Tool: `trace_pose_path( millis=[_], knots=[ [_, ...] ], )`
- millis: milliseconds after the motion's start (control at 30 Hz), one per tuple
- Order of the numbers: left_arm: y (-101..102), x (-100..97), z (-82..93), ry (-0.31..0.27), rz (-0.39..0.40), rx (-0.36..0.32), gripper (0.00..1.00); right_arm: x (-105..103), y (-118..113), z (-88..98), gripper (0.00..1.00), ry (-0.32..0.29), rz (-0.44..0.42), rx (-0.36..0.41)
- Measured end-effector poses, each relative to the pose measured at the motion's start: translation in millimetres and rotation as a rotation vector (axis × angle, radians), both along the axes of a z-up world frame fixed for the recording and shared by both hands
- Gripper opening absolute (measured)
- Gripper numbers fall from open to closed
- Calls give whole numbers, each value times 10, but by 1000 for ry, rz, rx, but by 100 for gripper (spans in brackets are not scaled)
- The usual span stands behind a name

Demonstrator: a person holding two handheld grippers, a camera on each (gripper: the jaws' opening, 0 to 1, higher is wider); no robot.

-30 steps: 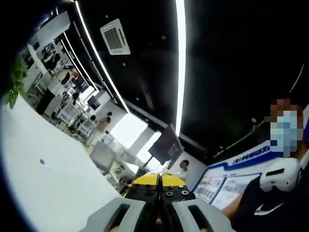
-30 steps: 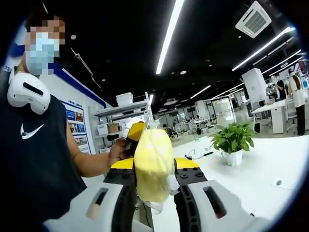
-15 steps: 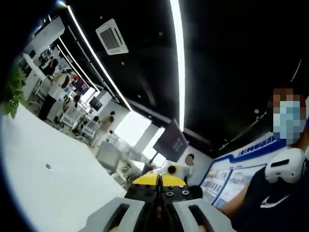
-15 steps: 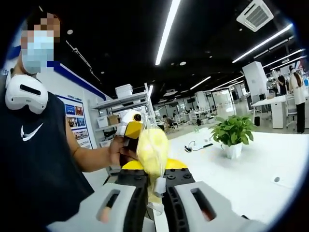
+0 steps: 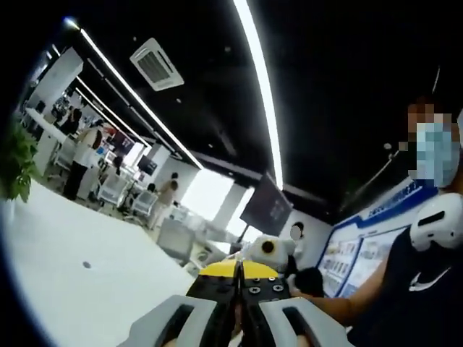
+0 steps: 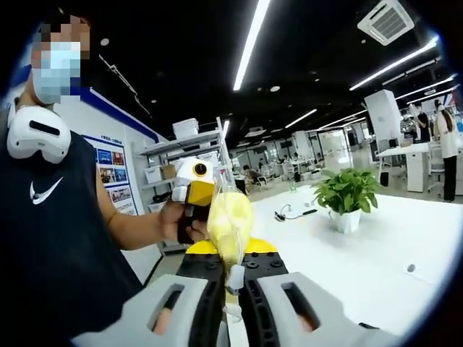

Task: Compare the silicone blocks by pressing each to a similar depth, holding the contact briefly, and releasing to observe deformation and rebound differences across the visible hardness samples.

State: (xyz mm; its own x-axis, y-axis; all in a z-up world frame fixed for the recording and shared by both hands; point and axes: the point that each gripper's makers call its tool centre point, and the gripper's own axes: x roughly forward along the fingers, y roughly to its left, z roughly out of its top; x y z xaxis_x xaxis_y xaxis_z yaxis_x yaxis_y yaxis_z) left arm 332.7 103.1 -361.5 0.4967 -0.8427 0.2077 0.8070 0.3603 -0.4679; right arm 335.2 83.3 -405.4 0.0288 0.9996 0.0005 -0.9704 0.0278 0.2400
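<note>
In the right gripper view, a soft yellow silicone block wrapped in clear plastic stands upright between the jaws. My right gripper is shut on the block's lower part and squeezes it narrow. Just left of the block, a hand holds my left gripper up in the air. In the left gripper view, my left gripper has its jaws together with nothing showing between them. Beyond it, the right gripper appears small, with a gloved hand behind it.
A white table stretches to the right with a potted plant and a cable on it. The person in a dark sleeveless shirt stands close on the left. Shelving and desks with people lie further back.
The right jaws have closed in on the yellow block, pressing it from wide to thin. The left gripper has risen beside the block. Both views have shifted a little.
</note>
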Motion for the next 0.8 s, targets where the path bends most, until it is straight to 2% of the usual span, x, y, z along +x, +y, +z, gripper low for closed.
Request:
trace_pose_path(
  millis=[67,167,333,500,567,633,800],
  knots=[
    [15,15,-26,-8,11,23,0,2,6,-22,0,5,2,-6],
    [32,4,-25,9,-5,6,0,-17,20,-14,0,6,7,-4],
    [51,20,-37,3,-6,16,0,-8,33,-20,0,7,7,-5],
    [20,44,-65,-40,13,57,0,6,1,-45,0,4,-1,-9],
    [17,44,-77,-40,11,65,0,4,-7,-62,0,0,-1,-15],
    [8,39,-98,-10,-7,66,0,0,-11,-74,0,-6,-5,-19],
    [-7,27,-95,-22,-2,87,0,6,-19,-82,0,3,-1,-14]
  ],
)
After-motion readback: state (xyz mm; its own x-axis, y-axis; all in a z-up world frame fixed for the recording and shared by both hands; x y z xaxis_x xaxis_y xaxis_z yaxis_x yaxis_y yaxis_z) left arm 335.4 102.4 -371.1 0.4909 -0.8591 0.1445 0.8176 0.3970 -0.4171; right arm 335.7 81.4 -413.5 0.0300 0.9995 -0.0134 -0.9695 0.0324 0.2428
